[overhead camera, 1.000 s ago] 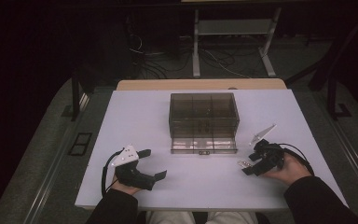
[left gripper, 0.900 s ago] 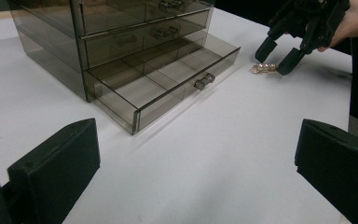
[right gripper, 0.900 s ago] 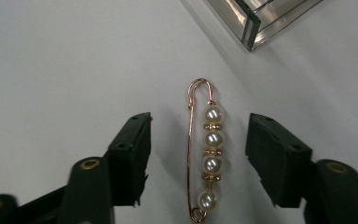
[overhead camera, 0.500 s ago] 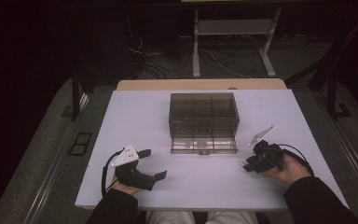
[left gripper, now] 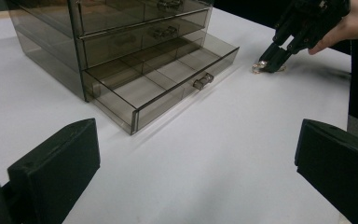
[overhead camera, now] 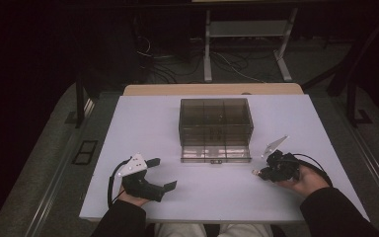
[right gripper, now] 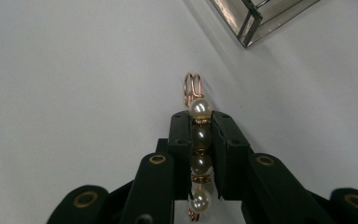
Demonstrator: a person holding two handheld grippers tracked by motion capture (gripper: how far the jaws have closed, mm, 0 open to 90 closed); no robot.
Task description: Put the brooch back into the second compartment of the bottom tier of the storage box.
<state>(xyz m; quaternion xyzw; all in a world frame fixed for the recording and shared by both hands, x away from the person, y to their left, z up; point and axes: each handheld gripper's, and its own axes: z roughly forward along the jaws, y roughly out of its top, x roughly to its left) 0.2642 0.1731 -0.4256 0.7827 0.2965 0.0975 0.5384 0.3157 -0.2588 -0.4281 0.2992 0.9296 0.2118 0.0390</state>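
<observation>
Nearest the person, both forearms enter over the front edge of the white table (overhead camera: 143, 123). The left gripper (overhead camera: 162, 174) rests low on the table at the person's left, its jaws spread wide with nothing between them; in the left gripper view the two black pads (left gripper: 56, 168) stand far apart over bare tabletop.

At the person's right, the right gripper (overhead camera: 257, 173) is held tilted down toward the table, a cable looping behind the hand. Its jaws have just been closing and now pinch a pearl hair pin (right gripper: 199, 154): a row of pale beads on a copper-coloured wire clip, lying lengthwise between the pads. One bead and the looped wire end stick out beyond the fingertips, another bead shows at the near end. In the left gripper view the pin (left gripper: 259, 67) sits at the table surface under the jaw tips; whether it touches the table cannot be told.

Farther back, in the middle of the table, stands a smoky transparent drawer box (overhead camera: 216, 118). Its bottom drawer (left gripper: 168, 88) is pulled out toward the person, divided into compartments. The upper drawers are pushed in. The pin is near the drawer's right front corner, apart from it.
</observation>
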